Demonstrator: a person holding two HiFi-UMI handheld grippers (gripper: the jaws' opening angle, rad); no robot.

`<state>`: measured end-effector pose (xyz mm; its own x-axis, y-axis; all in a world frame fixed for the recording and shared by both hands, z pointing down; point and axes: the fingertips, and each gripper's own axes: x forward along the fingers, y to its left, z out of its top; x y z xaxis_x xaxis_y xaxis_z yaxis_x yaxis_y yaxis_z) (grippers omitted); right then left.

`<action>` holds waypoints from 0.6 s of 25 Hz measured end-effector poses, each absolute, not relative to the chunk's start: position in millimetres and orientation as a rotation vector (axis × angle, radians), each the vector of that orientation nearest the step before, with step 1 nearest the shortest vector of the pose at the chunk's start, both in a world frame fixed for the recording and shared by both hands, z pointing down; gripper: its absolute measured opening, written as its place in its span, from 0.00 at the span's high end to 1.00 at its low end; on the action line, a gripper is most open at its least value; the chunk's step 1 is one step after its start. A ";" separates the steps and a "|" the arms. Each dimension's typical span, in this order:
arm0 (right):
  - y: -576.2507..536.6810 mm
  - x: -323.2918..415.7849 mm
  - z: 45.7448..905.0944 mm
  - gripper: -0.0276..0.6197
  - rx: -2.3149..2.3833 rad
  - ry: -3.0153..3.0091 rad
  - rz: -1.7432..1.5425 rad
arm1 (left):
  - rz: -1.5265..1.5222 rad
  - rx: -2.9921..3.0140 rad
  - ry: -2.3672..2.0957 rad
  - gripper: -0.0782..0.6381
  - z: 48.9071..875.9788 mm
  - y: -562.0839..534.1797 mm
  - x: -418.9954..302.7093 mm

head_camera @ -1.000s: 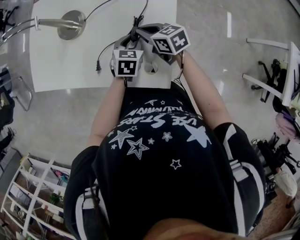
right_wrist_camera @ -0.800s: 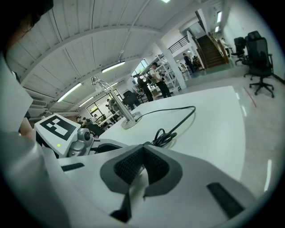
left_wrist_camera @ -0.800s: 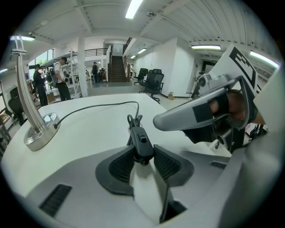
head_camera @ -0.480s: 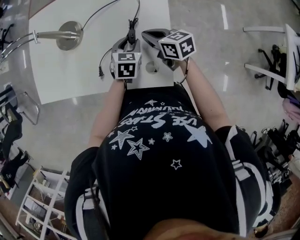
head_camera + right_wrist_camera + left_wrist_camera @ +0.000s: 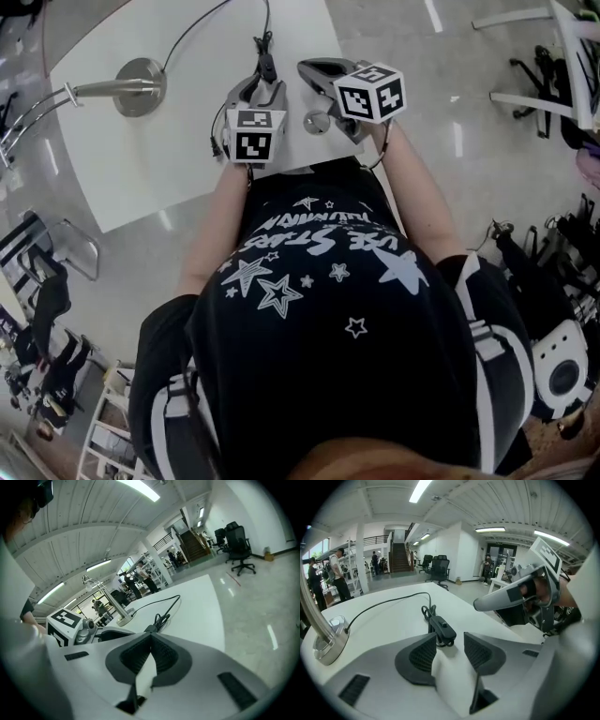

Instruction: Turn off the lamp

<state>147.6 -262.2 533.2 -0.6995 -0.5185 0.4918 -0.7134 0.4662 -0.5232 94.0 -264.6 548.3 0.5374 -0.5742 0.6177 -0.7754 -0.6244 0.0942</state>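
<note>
The left gripper has just been opening its jaws. The lamp cord's inline switch lies loose at their tips. The right gripper is clenched and empty. The lamp stands well to the left on the white table. The shirt reads "STARS".

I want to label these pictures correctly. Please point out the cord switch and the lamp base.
cord switch (image 5: 443, 628), left gripper view, on the middle of its black body.
lamp base (image 5: 139, 64), head view, on the bare top of its round metal disc.

White table: round metal lamp base at left, black cord, inline switch, plug near front edge.
</note>
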 end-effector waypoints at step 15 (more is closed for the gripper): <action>-221.0 109.9 508.6 0.95 1.384 -2.391 1.073 | 0.618 2.589 -0.892 0.64 496.3 -240.5 41.2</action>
<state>109.9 -221.0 508.6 -0.5515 -0.6838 0.4778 -0.8115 0.3071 -0.4971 41.2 -240.5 496.3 0.7096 -0.4977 0.4988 -0.6420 -0.7484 0.1666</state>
